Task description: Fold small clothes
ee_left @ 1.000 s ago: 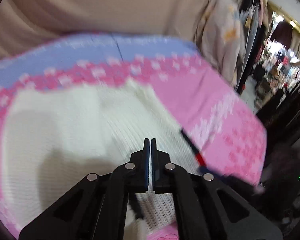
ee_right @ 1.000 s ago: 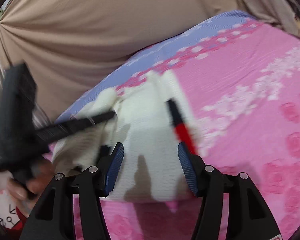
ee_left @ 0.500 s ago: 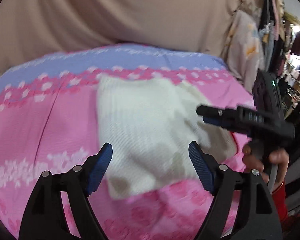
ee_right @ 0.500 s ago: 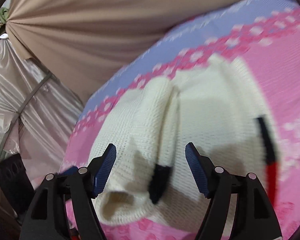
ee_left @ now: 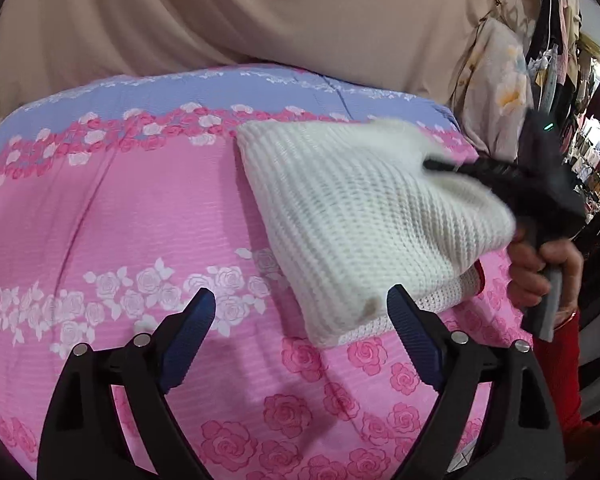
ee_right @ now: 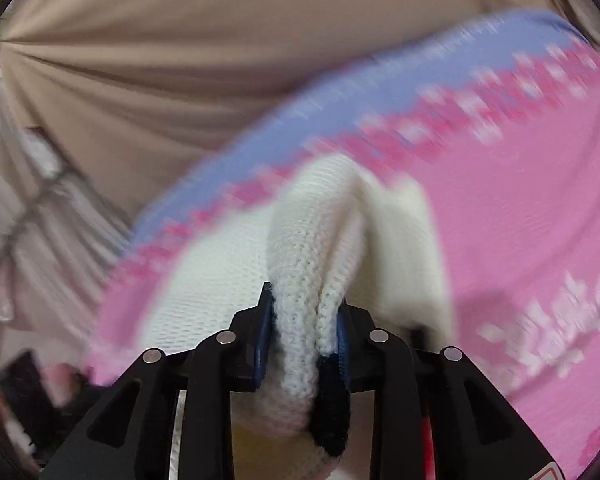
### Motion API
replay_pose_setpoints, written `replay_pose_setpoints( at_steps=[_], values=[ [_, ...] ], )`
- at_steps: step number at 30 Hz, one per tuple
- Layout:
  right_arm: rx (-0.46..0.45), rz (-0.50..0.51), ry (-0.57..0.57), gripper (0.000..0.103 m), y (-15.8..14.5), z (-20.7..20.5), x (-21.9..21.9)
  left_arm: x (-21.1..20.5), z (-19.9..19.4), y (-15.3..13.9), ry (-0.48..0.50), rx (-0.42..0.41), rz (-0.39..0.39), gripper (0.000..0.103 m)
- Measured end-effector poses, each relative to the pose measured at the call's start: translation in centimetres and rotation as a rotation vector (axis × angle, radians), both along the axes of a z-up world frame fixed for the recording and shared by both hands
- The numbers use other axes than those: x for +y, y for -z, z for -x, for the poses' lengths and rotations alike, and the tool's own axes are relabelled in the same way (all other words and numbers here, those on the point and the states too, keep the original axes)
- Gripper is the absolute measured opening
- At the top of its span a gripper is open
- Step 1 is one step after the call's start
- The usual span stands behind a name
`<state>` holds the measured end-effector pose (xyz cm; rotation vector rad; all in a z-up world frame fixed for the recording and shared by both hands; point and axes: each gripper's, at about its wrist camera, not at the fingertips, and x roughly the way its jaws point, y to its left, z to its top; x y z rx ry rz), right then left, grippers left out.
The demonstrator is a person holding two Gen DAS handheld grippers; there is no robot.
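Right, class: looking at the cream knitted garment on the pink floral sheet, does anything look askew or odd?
Yes. The cream knitted garment is not lying flat: its right side is bunched and lifted off the pink floral sheet, pinched in the right gripper. The left gripper hangs open, apart from it.

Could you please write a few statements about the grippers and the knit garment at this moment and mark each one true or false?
1. The right gripper is shut on a fold of the white knit garment. True.
2. The left gripper grips the garment. False: it is open, holding nothing.
3. The garment lies on a pink floral bedsheet. True.
4. The garment is dark green. False: it is white.
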<state>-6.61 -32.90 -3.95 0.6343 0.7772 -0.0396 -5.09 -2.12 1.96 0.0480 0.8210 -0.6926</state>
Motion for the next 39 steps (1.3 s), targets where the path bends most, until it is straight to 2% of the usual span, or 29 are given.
replay_pose_setpoints(
  at_steps=[1,2,4,5,7,8,11,12,14,15,17,18,20,21,22,23,24,26,27,29,30,31,33,35,38,39],
  values=[
    [-0.047,-0.034,0.004,0.028,-0.1,1.0,-0.1,-0.6,-0.3,0.2,0.009,0.016,0.001,0.085],
    [-0.075,-0.042,0.01,0.033,-0.6,2.3,-0.3,-1.2,-0.5,0.3,0.016,0.026,0.003,0.085],
    [-0.153,0.011,0.055,0.034,-2.5,5.4,0.6,-2.1,-0.7,0.1,0.023,0.024,0.003,0.085],
    [-0.181,0.02,0.045,0.035,-3.1,6.2,1.3,-2.4,-0.6,0.0,0.024,0.019,0.005,0.085],
    [-0.223,0.006,-0.031,0.044,-4.0,7.9,2.8,-3.0,-0.8,-0.3,0.033,0.016,0.014,0.085],
    [-0.217,0.008,-0.067,0.049,-4.0,8.0,3.9,-3.3,-0.7,-0.4,0.039,0.015,0.018,0.085],
    [-0.145,0.048,-0.148,0.049,-2.2,7.7,6.1,-4.5,-0.8,0.1,0.057,0.021,0.001,0.085],
    [-0.123,0.065,-0.156,0.039,-1.2,7.4,6.6,-4.9,-0.9,0.6,0.06,0.031,-0.015,0.085],
    [-0.099,0.058,-0.138,0.01,-0.5,7.5,6.1,-5.7,-1.0,1.5,0.063,0.053,-0.048,0.083],
    [-0.144,0.013,-0.12,0.01,-0.9,8.5,5.1,-5.9,-1.1,2.0,0.059,0.064,-0.073,0.081],
    [-0.227,-0.04,-0.108,0.009,-2.0,10.4,4.1,-6.0,-1.3,3.0,0.047,0.09,-0.135,0.067],
    [-0.256,-0.055,-0.093,0.009,-2.5,11.5,3.4,-5.8,-1.5,3.4,0.049,0.111,-0.14,0.067],
    [-0.217,-0.029,-0.075,0.009,-1.6,12.1,3.1,-5.1,-1.7,4.0,0.053,0.15,-0.128,0.067],
    [-0.162,0.001,-0.06,0.009,-0.4,11.7,2.9,-4.9,-1.8,4.4,0.05,0.161,-0.133,0.067],
    [-0.044,0.026,-0.042,0.009,2.3,10.7,2.7,-4.8,-1.9,4.8,0.045,0.166,-0.141,0.067],
    [-0.039,-0.003,-0.045,0.009,3.6,10.8,2.5,-4.8,-1.7,5.0,0.045,0.157,-0.14,0.068],
    [-0.067,-0.022,-0.034,0.007,3.5,11.0,2.2,-4.9,-1.5,5.0,0.048,0.143,-0.149,0.069],
    [-0.077,-0.006,-0.019,0.011,1.9,11.6,2.1,-5.4,-1.1,5.0,0.045,0.124,-0.169,0.069],
    [-0.112,0.018,0.001,0.019,0.6,12.2,2.1,-5.3,-1.0,4.8,0.05,0.127,-0.165,0.069],
    [-0.154,0.072,0.026,0.025,-1.3,12.3,2.0,-4.8,-0.9,4.2,0.062,0.133,-0.134,0.067],
    [-0.154,0.072,0.026,0.028,-1.3,12.3,2.0,-4.3,-0.6,3.4,0.067,0.125,-0.103,0.068],
    [-0.175,0.123,0.04,0.032,-2.6,12.1,1.9,-3.7,-0.5,2.7,0.067,0.113,-0.081,0.07],
    [-0.195,0.175,0.047,0.053,-3.7,10.9,1.4,-3.0,-0.2,1.4,0.058,0.086,-0.042,0.078],
    [-0.193,0.187,0.019,0.06,-3.8,8.4,1.0,-2.6,-0.3,-0.2,0.047,0.054,0.002,0.083],
    [-0.097,0.146,-0.041,0.06,-0.9,3.4,0.9,-3.0,-1.2,-1.4,0.011,0.024,0.015,0.085],
    [-0.081,0.149,-0.055,0.041,-0.2,2.6,1.3,-3.1,-1.5,-1.6,0.003,0.021,0.016,0.085]
  ],
)
